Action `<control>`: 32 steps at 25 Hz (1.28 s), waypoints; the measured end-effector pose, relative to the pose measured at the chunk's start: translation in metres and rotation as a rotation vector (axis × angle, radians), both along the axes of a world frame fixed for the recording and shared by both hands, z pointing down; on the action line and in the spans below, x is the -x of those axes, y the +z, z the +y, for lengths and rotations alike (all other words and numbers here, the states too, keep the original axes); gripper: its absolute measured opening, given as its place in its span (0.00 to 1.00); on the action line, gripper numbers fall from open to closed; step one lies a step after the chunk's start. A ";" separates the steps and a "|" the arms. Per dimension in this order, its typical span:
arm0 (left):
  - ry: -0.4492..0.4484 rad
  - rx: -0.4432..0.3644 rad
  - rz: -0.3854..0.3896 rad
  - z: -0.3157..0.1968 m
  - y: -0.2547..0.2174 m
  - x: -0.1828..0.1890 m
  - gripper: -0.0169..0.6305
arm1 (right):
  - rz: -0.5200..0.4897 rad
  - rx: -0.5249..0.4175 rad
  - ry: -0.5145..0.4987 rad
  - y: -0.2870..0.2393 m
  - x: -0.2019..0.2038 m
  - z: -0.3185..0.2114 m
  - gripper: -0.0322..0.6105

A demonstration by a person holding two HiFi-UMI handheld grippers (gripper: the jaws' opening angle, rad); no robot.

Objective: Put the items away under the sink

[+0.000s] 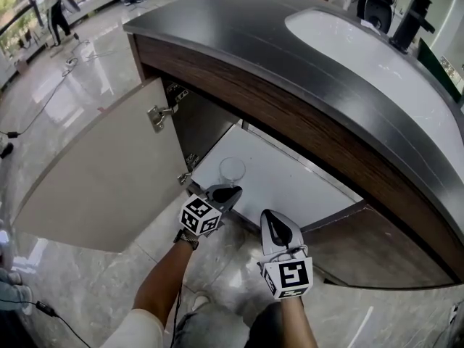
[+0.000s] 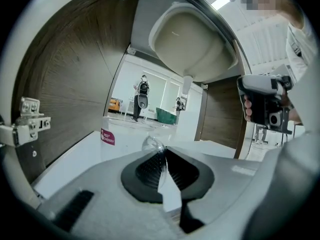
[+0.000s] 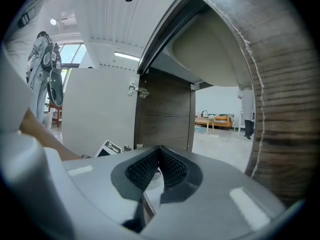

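Clear glass [image 1: 232, 170], faint against cabinet floor [image 1: 290, 187], rim pinched by jaws of left gripper [image 1: 228, 193]; right gripper [image 1: 268, 217] jaws pressed together

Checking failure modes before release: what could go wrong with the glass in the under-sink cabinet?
1. The left gripper pinches only the thin rim of the clear glass; it may slip or tip on release.
2. The glass is near the front edge of the cabinet floor, so the door might knock it.

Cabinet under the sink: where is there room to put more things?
The white cabinet floor is bare from the glass across to its right side. The front-left corner is crowded: the left gripper holds the glass there.
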State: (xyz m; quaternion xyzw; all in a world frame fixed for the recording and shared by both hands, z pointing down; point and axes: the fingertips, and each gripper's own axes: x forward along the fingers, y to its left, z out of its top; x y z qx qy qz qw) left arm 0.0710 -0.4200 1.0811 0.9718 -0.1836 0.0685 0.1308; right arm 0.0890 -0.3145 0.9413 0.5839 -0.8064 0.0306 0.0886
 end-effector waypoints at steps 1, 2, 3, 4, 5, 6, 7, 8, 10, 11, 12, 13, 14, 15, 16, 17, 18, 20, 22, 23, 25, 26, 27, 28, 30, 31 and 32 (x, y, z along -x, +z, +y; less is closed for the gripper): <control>-0.001 -0.001 0.002 0.001 0.001 0.000 0.05 | -0.001 -0.002 0.003 -0.001 -0.001 0.000 0.06; -0.002 -0.003 0.007 0.001 0.002 0.001 0.05 | -0.001 -0.002 0.004 -0.001 -0.002 0.000 0.06; -0.002 -0.003 0.011 0.001 0.003 0.001 0.05 | 0.000 -0.001 0.004 -0.001 -0.002 0.000 0.06; -0.002 -0.004 0.014 0.001 0.004 0.001 0.05 | 0.001 0.000 0.003 -0.001 -0.002 0.000 0.06; -0.002 -0.005 0.013 0.001 0.006 0.002 0.05 | 0.000 0.001 0.004 0.000 -0.002 0.000 0.06; -0.002 -0.007 0.012 0.001 0.007 0.002 0.05 | -0.002 0.002 0.003 0.001 -0.001 0.000 0.06; -0.001 -0.006 0.011 0.002 0.008 0.002 0.05 | -0.003 0.003 0.002 0.001 0.000 0.000 0.06; 0.002 -0.004 0.010 0.003 0.008 0.002 0.07 | -0.004 0.005 0.001 0.001 0.001 0.000 0.06; 0.013 0.001 -0.006 0.007 0.010 0.002 0.14 | -0.005 0.010 0.001 0.001 0.003 0.002 0.06; 0.016 0.002 -0.024 0.008 0.012 0.003 0.18 | -0.004 0.011 -0.002 0.000 0.005 0.003 0.06; 0.017 0.000 -0.048 0.009 0.014 0.004 0.22 | -0.003 0.009 -0.006 -0.002 0.006 0.003 0.06; 0.015 -0.004 -0.070 0.010 0.015 0.005 0.26 | -0.004 0.006 -0.011 -0.004 0.007 0.003 0.06; 0.009 -0.008 -0.086 0.011 0.015 0.007 0.30 | -0.005 0.002 -0.014 -0.006 0.008 0.005 0.06; -0.001 -0.010 -0.095 0.011 0.016 0.009 0.32 | -0.006 -0.001 -0.015 -0.008 0.008 0.006 0.06; -0.013 -0.010 -0.099 0.011 0.016 0.012 0.34 | -0.007 -0.002 -0.015 -0.009 0.008 0.008 0.06; -0.027 -0.009 -0.100 0.011 0.015 0.015 0.35 | -0.007 -0.002 -0.016 -0.010 0.009 0.010 0.06; -0.040 -0.006 -0.099 0.012 0.015 0.018 0.36 | -0.005 -0.002 -0.018 -0.011 0.009 0.012 0.06; -0.056 -0.004 -0.094 0.015 0.013 0.024 0.37 | -0.004 -0.002 -0.019 -0.014 0.009 0.018 0.06; -0.069 -0.007 -0.093 0.020 0.010 0.030 0.37 | -0.002 -0.006 -0.022 -0.018 0.011 0.023 0.06; -0.076 -0.008 -0.091 0.023 0.008 0.034 0.37 | -0.001 -0.009 -0.025 -0.021 0.012 0.026 0.06; -0.098 -0.011 -0.083 0.028 0.001 0.042 0.37 | 0.004 -0.016 -0.036 -0.028 0.016 0.031 0.06; -0.114 -0.018 -0.080 0.030 -0.004 0.046 0.37 | 0.006 -0.019 -0.040 -0.032 0.017 0.033 0.06; -0.133 -0.030 -0.079 0.033 -0.010 0.051 0.36 | 0.005 -0.023 -0.044 -0.036 0.019 0.035 0.06; -0.151 -0.045 -0.082 0.036 -0.016 0.056 0.35 | 0.005 -0.027 -0.048 -0.040 0.020 0.037 0.06; -0.181 -0.077 -0.090 0.044 -0.030 0.066 0.29 | 0.009 -0.034 -0.061 -0.048 0.023 0.043 0.06; -0.191 -0.091 -0.088 0.049 -0.038 0.071 0.26 | 0.010 -0.039 -0.066 -0.052 0.024 0.046 0.06; -0.199 -0.103 -0.078 0.055 -0.048 0.076 0.24 | 0.010 -0.042 -0.071 -0.056 0.024 0.049 0.06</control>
